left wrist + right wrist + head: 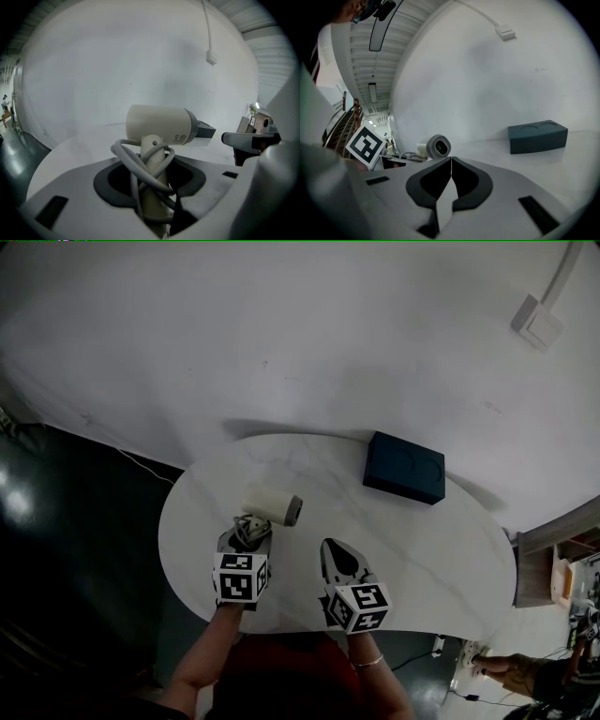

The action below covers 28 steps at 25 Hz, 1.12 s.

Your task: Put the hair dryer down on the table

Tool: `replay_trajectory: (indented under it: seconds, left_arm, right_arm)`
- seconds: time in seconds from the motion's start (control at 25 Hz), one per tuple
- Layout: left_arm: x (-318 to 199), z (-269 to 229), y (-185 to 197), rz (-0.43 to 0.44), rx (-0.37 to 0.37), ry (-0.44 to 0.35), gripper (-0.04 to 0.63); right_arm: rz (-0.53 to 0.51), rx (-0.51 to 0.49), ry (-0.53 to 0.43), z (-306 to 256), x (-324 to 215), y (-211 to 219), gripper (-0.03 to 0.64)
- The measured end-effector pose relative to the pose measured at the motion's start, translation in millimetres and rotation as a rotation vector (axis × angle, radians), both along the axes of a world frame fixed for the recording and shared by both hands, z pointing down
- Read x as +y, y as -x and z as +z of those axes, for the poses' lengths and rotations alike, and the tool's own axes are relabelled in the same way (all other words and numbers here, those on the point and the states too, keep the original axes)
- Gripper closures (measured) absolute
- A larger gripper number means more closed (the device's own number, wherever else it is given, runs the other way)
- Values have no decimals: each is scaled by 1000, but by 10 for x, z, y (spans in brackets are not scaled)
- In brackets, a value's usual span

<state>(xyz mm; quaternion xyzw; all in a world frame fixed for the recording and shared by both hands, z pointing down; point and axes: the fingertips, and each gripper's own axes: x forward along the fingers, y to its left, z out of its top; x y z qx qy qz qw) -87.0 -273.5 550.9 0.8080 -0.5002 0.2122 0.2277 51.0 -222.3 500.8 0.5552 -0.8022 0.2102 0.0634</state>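
A cream hair dryer (272,504) with a grey nozzle end is over the near left part of the white oval table (422,559). My left gripper (248,532) is shut on its handle, and the grey cord is wound round that handle. In the left gripper view the barrel (161,124) lies crosswise above the jaws (152,161), pointing right. Whether it touches the tabletop I cannot tell. My right gripper (339,557) hovers beside it to the right, shut with nothing in it (451,161). From there the dryer's nozzle (436,146) shows to the left.
A dark blue box (404,468) lies at the table's back right, also seen as the box (537,136). A white wall rises behind the table, with a socket (537,322). Dark floor lies to the left. A wooden shelf (539,568) and a person's hand (497,667) are at lower right.
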Motion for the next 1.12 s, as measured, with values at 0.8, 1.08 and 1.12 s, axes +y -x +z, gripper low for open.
replay_trajectory:
  seconds: [0.8,1.08,1.12]
  left_arm:
    - [-484,357,-394,9,-79,68,394]
    - [-539,467,-435,15,-102,117,393]
    - [-542,479,-428,13,-104,122,393]
  right_arm:
    - [-37,-18,68,329,-466,-291,601]
    - [-55,-31,82,391,-537,-298,601]
    - [-57,-33,83,396,-545,-295,601]
